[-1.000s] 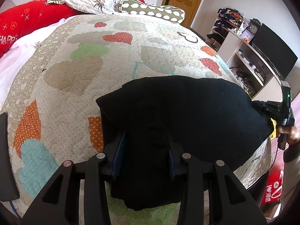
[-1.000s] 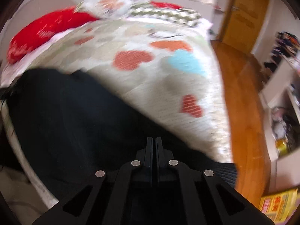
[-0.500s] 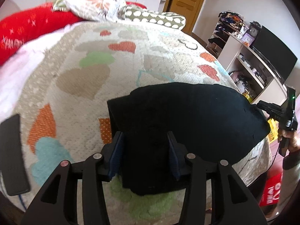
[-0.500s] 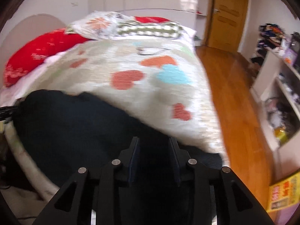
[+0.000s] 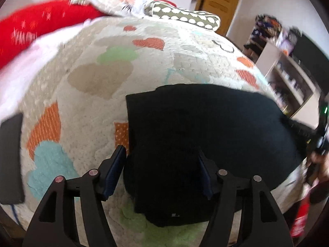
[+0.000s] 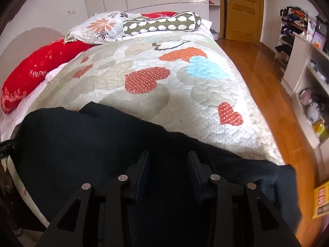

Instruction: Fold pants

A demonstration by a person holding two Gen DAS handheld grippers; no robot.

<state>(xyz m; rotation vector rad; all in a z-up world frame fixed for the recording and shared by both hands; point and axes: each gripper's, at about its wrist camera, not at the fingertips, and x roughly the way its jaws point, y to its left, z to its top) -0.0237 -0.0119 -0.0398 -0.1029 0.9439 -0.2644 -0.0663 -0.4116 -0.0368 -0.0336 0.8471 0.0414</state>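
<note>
Black pants (image 5: 205, 127) lie folded in a broad band across the near end of the heart-patterned quilt (image 5: 98, 78), one end toward the left gripper (image 5: 161, 173), the other toward the right gripper (image 6: 167, 173).

Change: a second ago the right gripper was pinched flat on the cloth; its jaws now stand apart, with the fabric passing under and between them but gripped by neither. The left gripper's jaws, already parted, have spread wider, and they straddle the pants' narrow end without pressing it. Both tools have thus let go and drawn back a little, and the left wrist view is blurred, so that gripper is probably still in motion. Judgement: one fold is laid down and released; another fold, or smoothing, likely remains.

Edges: in the right wrist view the pants' right end (image 6: 287, 185) droops over the corner of the bed toward the wooden floor (image 6: 257, 65), so a careless tug could slide it off. The left end lies on the quilt, its square corner (image 5: 131, 100) flat.

Open room: beyond the pants the quilt runs bare up to the floral pillow (image 6: 98, 28), the spotted bolster (image 6: 162, 24) and the red cushion (image 6: 39, 70), giving ample surface to carry a fold forward. A dark flat device (image 5: 10, 160) lies near the quilt's left edge, well apart from the pants.
</note>
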